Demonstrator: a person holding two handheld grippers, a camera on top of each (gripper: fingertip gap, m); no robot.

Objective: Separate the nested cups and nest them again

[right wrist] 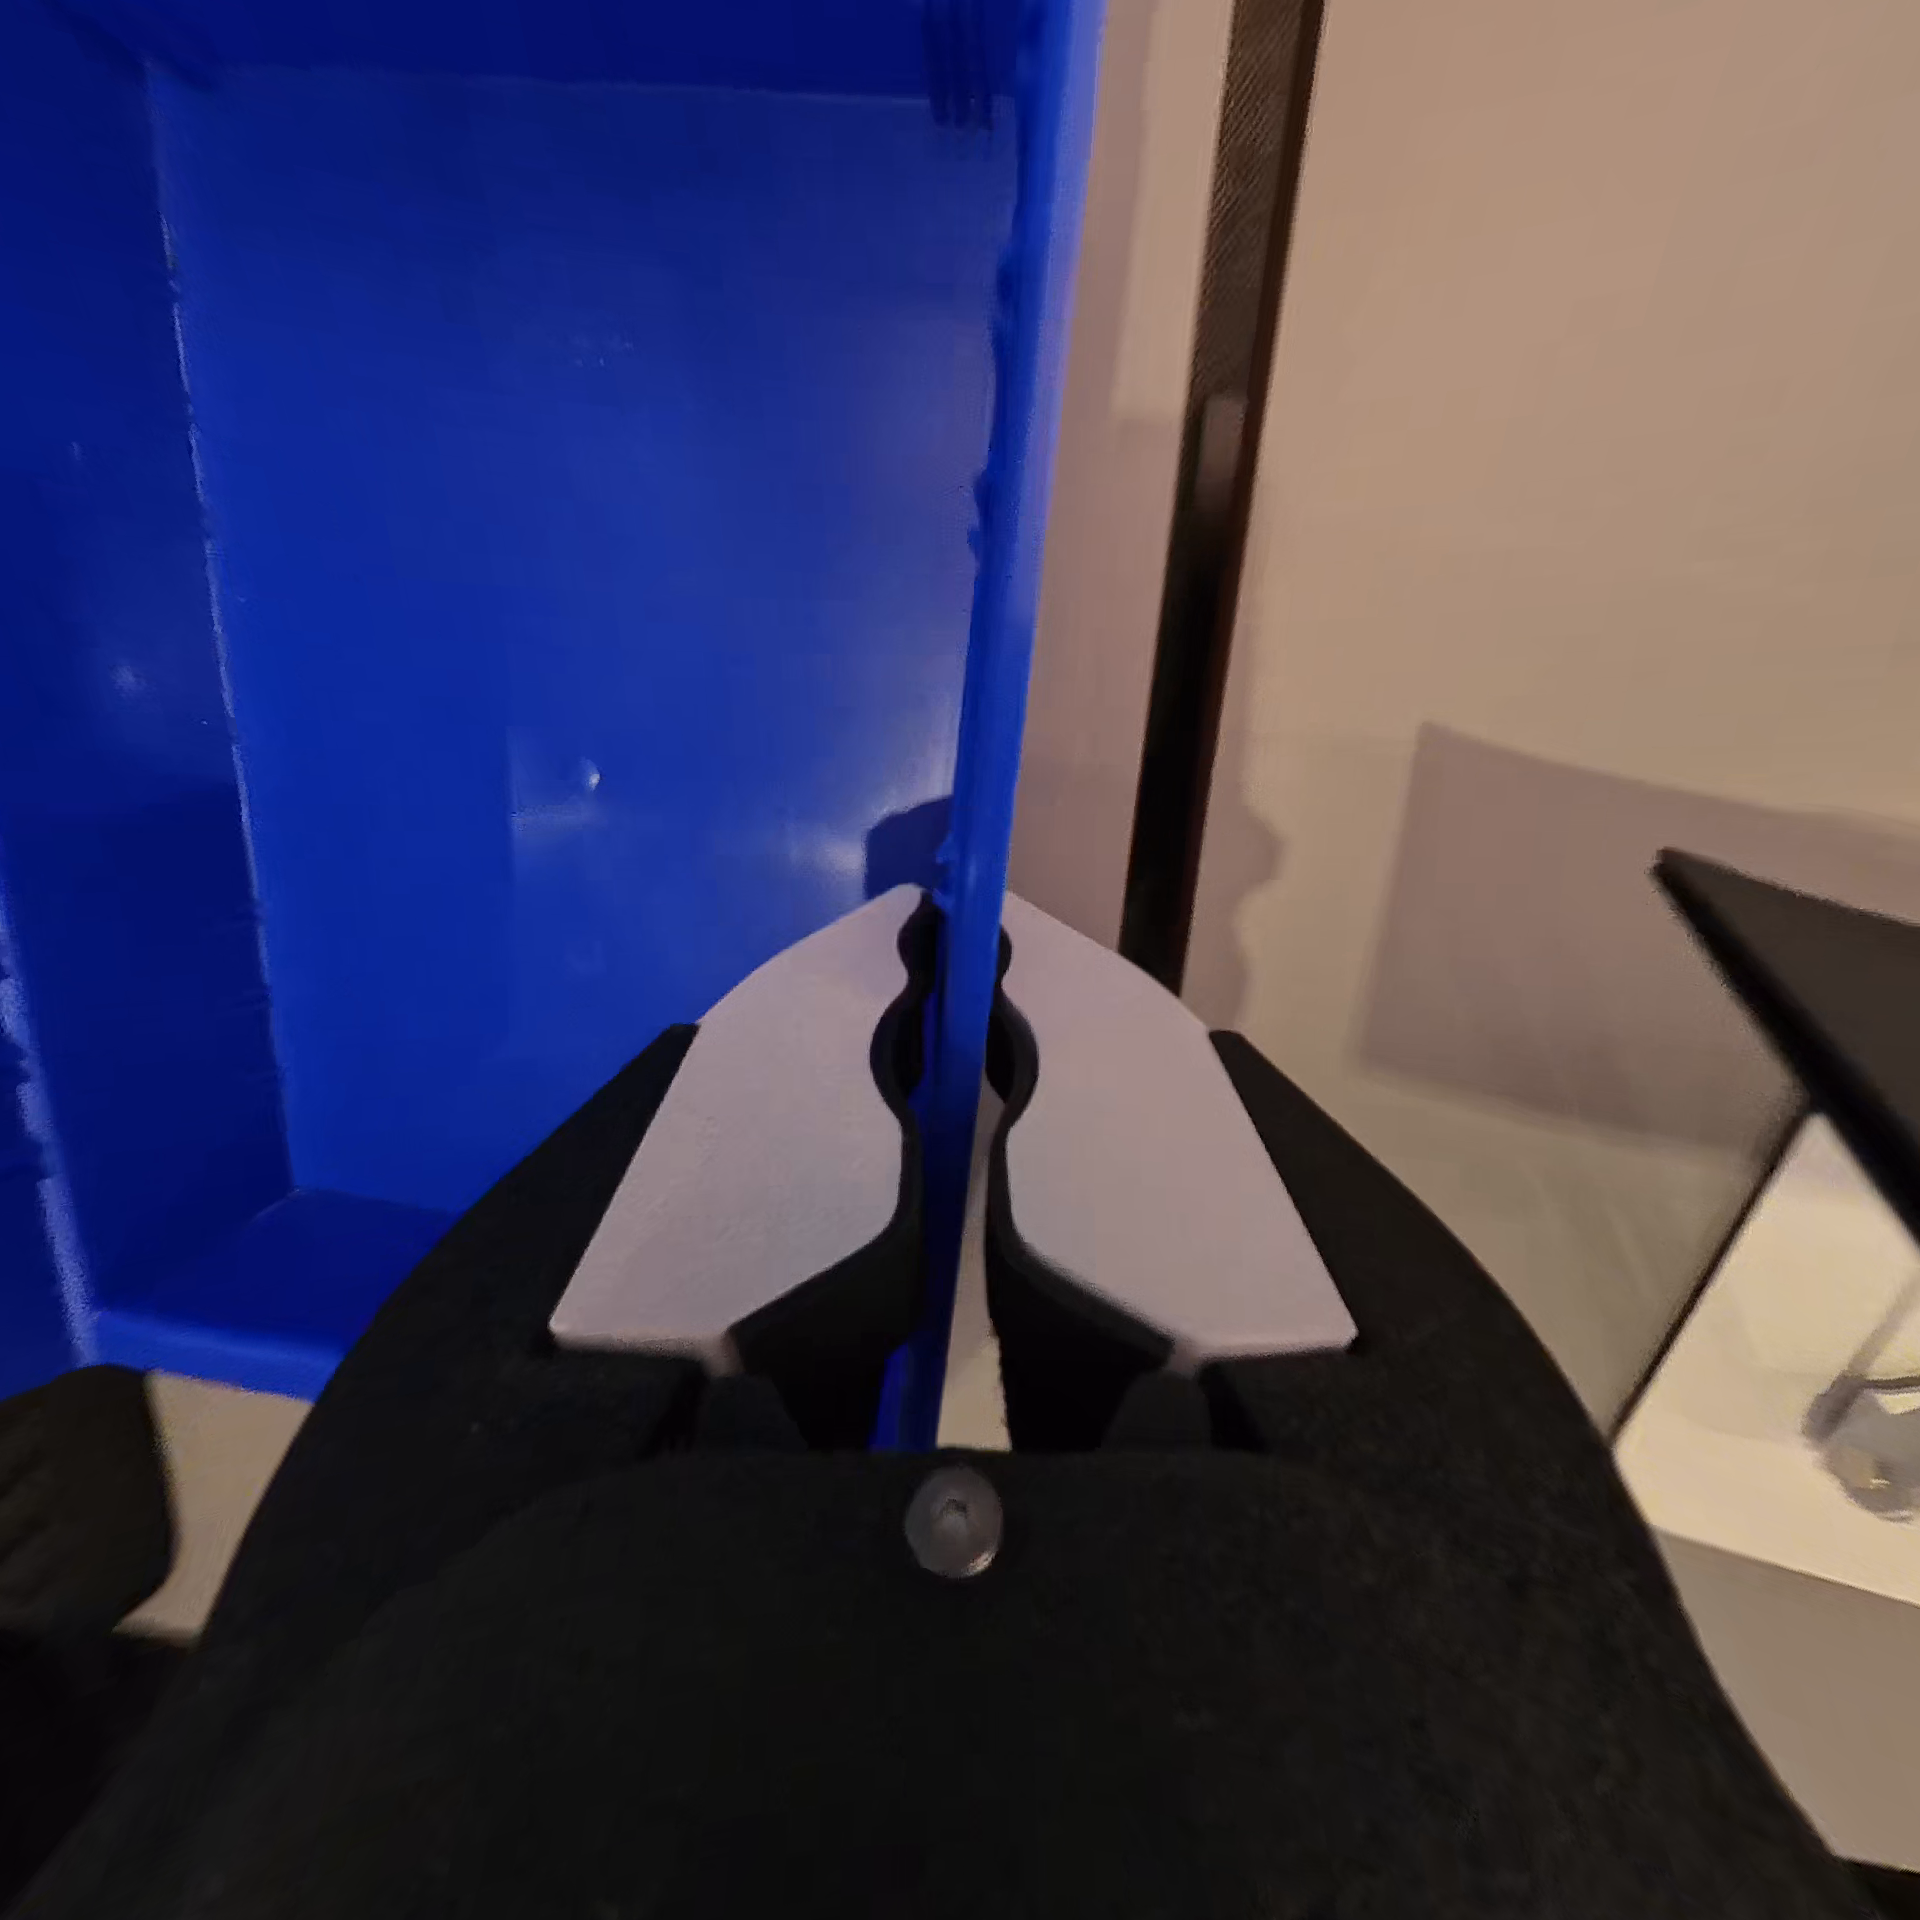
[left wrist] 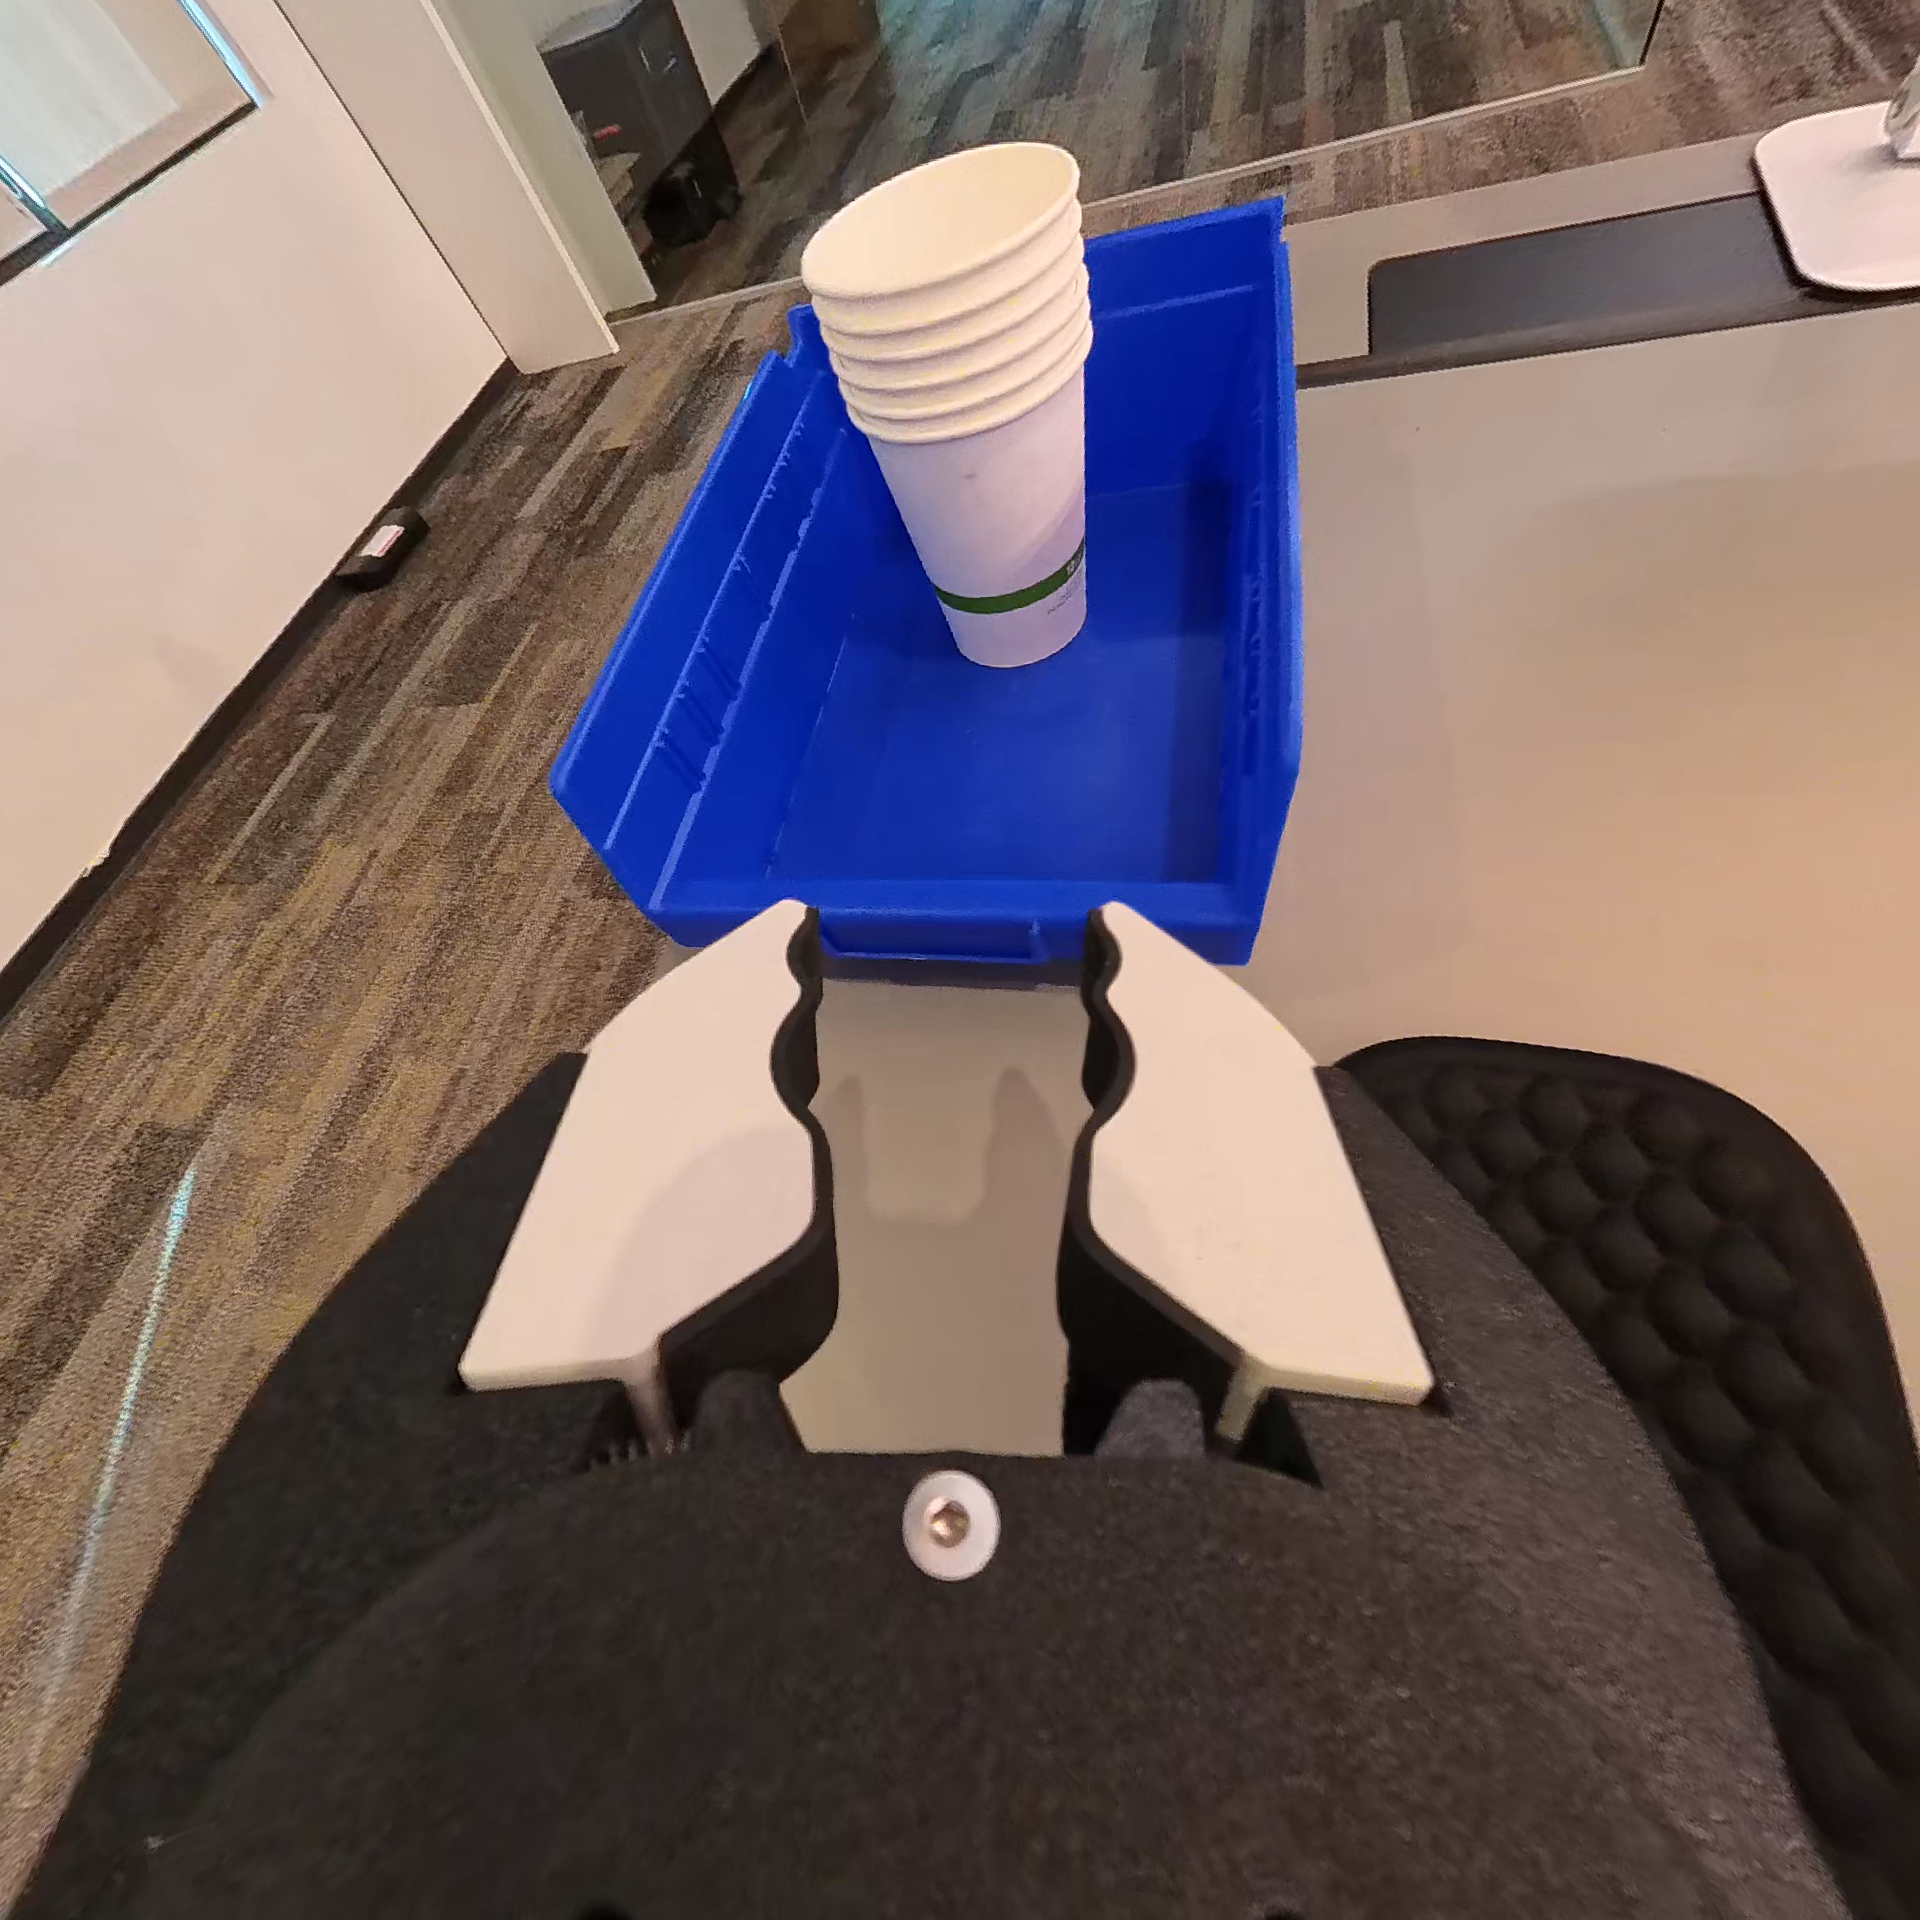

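Note:
A stack of several nested white paper cups [left wrist: 977, 447], the bottom one with a green band, stands upright in a blue plastic bin [left wrist: 987, 800] toward its far end. My left gripper [left wrist: 951, 920] is open and empty, its fingertips just short of the bin's near wall, level with the table. In the right wrist view my right gripper [right wrist: 964, 914] is shut on the thin right side wall [right wrist: 1023, 468] of the bin, one finger inside and one outside. The cups do not show in that view. Neither gripper shows in the other's view.
The bin sits at the left edge of a beige table [left wrist: 1558, 675], with carpeted floor [left wrist: 312, 831] below on the left. A black mat [left wrist: 1579, 281] and a white stand base [left wrist: 1839, 197] lie far right. A black mesh chair back [left wrist: 1662, 1299] is at near right.

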